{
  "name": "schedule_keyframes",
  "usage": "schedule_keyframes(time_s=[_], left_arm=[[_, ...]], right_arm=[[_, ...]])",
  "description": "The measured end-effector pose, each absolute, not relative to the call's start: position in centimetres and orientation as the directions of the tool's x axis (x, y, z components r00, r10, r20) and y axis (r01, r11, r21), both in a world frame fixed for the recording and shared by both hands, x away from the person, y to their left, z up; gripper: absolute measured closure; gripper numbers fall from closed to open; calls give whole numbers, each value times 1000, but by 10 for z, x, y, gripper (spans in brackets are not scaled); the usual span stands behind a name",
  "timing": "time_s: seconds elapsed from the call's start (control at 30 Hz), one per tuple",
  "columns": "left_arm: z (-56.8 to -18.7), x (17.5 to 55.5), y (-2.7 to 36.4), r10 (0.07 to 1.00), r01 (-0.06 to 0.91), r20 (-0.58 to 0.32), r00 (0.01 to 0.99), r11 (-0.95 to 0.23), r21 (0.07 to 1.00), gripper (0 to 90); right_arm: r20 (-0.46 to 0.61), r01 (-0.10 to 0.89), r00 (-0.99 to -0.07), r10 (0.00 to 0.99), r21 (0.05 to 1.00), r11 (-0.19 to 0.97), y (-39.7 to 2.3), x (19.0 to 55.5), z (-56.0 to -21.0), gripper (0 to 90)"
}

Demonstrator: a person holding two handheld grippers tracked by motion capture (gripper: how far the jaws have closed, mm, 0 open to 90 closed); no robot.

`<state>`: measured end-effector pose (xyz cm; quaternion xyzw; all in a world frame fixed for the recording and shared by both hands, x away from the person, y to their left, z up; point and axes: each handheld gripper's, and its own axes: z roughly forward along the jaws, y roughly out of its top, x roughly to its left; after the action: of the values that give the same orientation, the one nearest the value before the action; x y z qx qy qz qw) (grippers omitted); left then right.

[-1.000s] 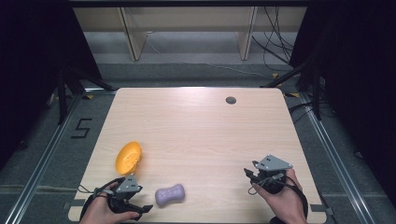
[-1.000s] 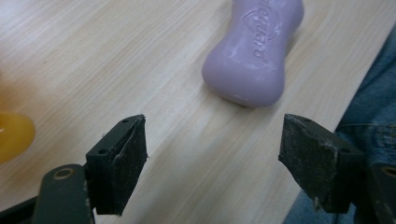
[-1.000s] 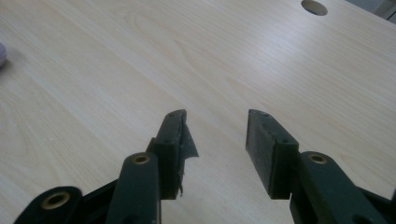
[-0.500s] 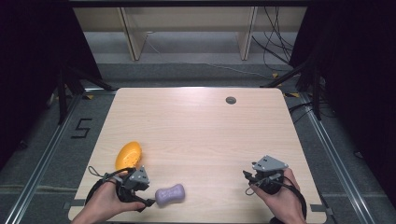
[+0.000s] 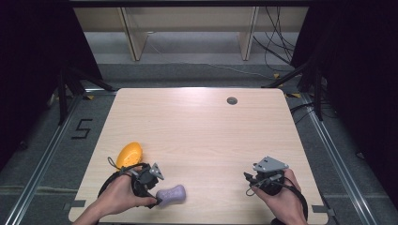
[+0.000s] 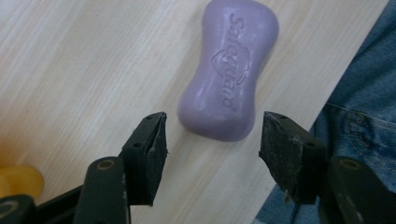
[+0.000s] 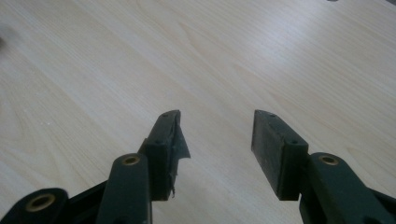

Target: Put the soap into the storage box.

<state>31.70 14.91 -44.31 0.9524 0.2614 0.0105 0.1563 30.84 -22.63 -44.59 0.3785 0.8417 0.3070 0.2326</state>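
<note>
A purple bar of soap lies near the table's front edge; in the left gripper view the soap shows embossed lettering and lies just ahead of the jaws. My left gripper is open, its jaws either side of the soap's near end without touching it; the same gripper has a wide gap. An orange-yellow rounded object sits just behind the left hand. My right gripper rests at the front right, open over bare wood.
The light wooden table has a dark round grommet near its far edge. Blue denim of the person's leg lies past the table's front edge. A wooden shelf frame stands beyond the table.
My left gripper has moved right and turned toward the purple soap, ending with its open jaws at the soap's end. The right gripper has barely moved.
</note>
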Motion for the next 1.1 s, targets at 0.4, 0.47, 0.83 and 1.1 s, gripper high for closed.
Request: schedule_keyframes(time_s=[0.4, 0.47, 0.83, 1.1], left_arm=[[-442, 325, 122, 438, 441, -68, 897, -868, 228, 404], [-445, 328, 118, 406, 408, -55, 912, -885, 223, 410], [-453, 334, 101, 308, 312, -51, 950, -935, 168, 429], [-462, 342, 93, 286, 294, -79, 955, -950, 107, 425]], right_arm=[[-172, 487, -609, 774, 689, 536, -227, 309, -446, 521], [-170, 490, -615, 770, 682, 543, -227, 309, -446, 520], [-164, 496, -620, 767, 676, 545, -226, 309, -447, 517], [-152, 507, -620, 770, 671, 541, -226, 308, -447, 513]])
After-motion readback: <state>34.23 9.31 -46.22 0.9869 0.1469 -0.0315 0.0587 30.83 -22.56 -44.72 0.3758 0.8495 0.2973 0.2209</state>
